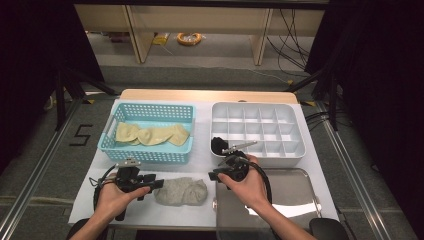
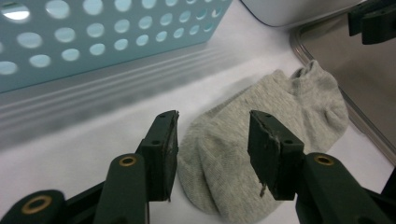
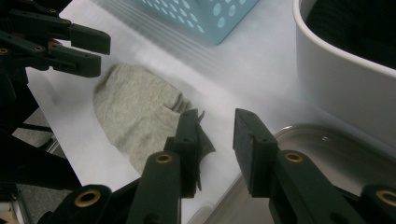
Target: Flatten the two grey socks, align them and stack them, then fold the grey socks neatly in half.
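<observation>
White sheet over the desk, dark room behind with shelving and cables. Grey sock lying flat and bunched on that sheet near the front edge, just left of a steel tray and in front of a blue basket. Left gripper low at the sock's left end, fingers spread wide to either side of the heel, holding nothing. Right gripper poised above the sock's right end at the tray's near corner, fingers moderately apart, nothing between them; a dark scrap looks stuck to one pad. Further out: yellow socks heaped in the basket, a white divided organiser to the right with a black sock in its front-left cell. Judged step: closing on the grey sock, probably to fold or lift it. Risks from here: pinching only the top layer of knit, so the sock unfolds or slips free on lifting; catching the white sheet along with the fabric and dragging it, basket and organiser included; right fingers snagging the tray rim during descent; both grippers meeting over so small a thing.
</observation>
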`<state>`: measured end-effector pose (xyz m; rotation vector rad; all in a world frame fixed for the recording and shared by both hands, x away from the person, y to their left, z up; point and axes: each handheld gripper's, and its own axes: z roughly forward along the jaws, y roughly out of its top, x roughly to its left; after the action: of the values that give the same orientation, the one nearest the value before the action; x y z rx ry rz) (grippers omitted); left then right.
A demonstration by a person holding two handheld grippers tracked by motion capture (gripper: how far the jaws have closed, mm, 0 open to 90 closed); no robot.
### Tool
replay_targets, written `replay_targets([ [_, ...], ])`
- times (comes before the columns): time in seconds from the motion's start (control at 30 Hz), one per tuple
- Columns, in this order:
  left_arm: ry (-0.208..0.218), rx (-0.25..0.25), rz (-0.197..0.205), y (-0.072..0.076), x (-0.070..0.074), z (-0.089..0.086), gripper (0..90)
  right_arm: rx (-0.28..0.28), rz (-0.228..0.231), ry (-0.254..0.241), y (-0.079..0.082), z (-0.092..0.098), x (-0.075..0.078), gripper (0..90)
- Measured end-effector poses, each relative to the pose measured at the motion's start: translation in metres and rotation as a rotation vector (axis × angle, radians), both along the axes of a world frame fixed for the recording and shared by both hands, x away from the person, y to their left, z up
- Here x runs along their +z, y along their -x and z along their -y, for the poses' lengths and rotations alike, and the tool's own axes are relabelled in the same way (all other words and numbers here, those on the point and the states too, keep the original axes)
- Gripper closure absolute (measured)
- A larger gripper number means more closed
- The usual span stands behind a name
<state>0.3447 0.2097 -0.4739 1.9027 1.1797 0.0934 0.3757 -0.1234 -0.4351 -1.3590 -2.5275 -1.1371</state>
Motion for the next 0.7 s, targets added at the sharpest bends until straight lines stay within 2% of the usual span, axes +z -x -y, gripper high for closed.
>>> replay_targets([
  [0.07,0.002,0.004,0.003,0.000,0.000,0.000,53.1,0.001,0.008,0.000,0.001,0.001,0.001,71.7],
  [0.13,-0.001,0.004,-0.002,0.000,-0.001,0.000,53.5,-0.010,-0.008,-0.011,0.003,0.000,0.003,71.7],
  [0.17,-0.002,0.004,-0.007,0.000,-0.001,0.000,53.8,0.002,0.017,-0.004,0.002,0.001,0.003,71.7],
  [0.23,-0.002,0.003,-0.011,0.000,-0.003,0.001,54.4,-0.001,0.014,-0.009,0.003,0.001,0.003,71.7],
  [0.33,-0.018,0.000,-0.040,-0.002,-0.007,0.001,55.0,-0.007,0.022,-0.010,0.003,0.003,0.005,71.7],
  [0.4,-0.020,-0.002,-0.046,-0.002,-0.008,0.001,55.1,-0.004,0.013,-0.013,0.003,0.003,0.006,71.6],
  [0.5,-0.028,0.006,-0.046,-0.002,-0.009,0.001,55.6,-0.013,0.027,-0.014,0.003,0.003,0.006,71.5],
  [0.6,-0.026,0.004,-0.065,-0.002,-0.010,0.001,56.9,-0.006,0.026,-0.019,0.002,0.003,0.006,71.4],
  [0.63,-0.026,0.015,-0.060,-0.001,-0.011,0.002,57.3,-0.006,0.023,-0.018,0.003,0.003,0.006,71.4],
  [0.7,-0.037,-0.002,-0.080,-0.001,-0.011,0.002,58.0,0.006,0.009,-0.023,0.002,0.003,0.006,71.3],
])
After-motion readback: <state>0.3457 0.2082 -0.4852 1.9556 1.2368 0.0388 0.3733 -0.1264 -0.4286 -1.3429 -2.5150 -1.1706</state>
